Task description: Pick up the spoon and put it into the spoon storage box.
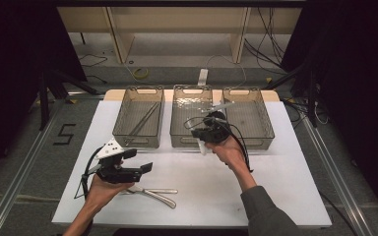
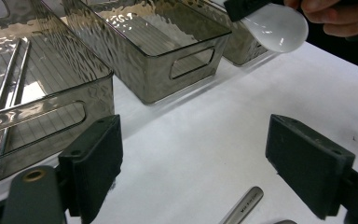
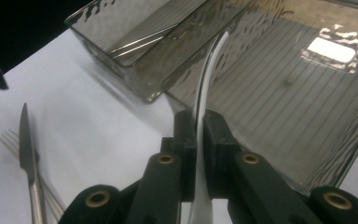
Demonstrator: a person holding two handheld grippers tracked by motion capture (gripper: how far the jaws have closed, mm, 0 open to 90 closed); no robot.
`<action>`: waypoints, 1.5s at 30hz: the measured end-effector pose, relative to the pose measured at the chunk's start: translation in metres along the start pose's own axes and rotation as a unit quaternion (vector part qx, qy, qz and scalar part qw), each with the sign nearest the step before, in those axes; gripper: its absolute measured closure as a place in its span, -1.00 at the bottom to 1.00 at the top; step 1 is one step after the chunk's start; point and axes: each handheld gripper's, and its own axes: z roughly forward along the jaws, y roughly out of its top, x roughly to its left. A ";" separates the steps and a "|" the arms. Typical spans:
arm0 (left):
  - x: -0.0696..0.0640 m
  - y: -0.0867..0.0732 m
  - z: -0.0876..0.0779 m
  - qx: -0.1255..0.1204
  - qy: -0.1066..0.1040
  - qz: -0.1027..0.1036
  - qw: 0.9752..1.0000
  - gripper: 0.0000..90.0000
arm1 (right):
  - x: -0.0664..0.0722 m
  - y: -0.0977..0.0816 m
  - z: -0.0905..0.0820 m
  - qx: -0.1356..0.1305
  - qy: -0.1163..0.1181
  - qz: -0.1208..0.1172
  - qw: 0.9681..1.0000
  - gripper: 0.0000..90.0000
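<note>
A person at a white table (image 1: 275,187) holds a two-jaw gripper in each hand, with three smoky clear bins in a row across the far half of the table. The right gripper (image 1: 207,139) has its jaws pinched almost shut on a white plastic spoon (image 3: 204,88), gripping the thin handle edge-on. In the right gripper view the spoon's long axis runs from the jaws toward 12 o'clock, curving slightly to 1 o'clock, over the near wall of the middle bin (image 1: 189,142) and above its ribbed floor. In the high view the same gripper hangs over that bin's near rim, the spoon's handle tip reaching to about 1 o'clock from the hand toward the edge shared with the right bin (image 1: 263,130). In the left gripper view the spoon's bowl hangs below the right hand, just outside the bins, at that view's 1 o'clock. The bin floor therefore lies straight ahead of the held spoon, so the coming move is likely a short carry forward and a release; whether the middle or the right bin is meant cannot be told. The left gripper (image 1: 140,169) rests at 8 o'clock from the right one, well apart, jaws wide with nothing between them. Just beneath it lie a metal knife (image 3: 28,149) and fork (image 3: 10,140) side by side on the table. The left bin (image 1: 128,137) already holds slim metal rods (image 2: 9,79).
</note>
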 end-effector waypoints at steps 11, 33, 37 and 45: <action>0.000 0.000 0.000 0.000 -0.002 0.000 1.000 -0.59 | -0.018 0.023 0.007 -0.011 -0.024 0.019 0.999 0.90; 0.000 0.000 0.000 -0.002 -0.005 -0.001 1.000 -0.59 | -0.039 0.048 0.024 -0.020 -0.059 0.048 0.997 0.90; -0.001 0.000 0.000 -0.001 -0.005 0.000 1.000 -0.59 | -0.043 0.050 0.027 -0.021 -0.067 0.050 0.996 0.90; -0.001 0.000 0.000 0.000 -0.005 0.000 1.000 -0.59 | -0.049 0.055 0.030 -0.022 -0.078 0.058 0.995 0.90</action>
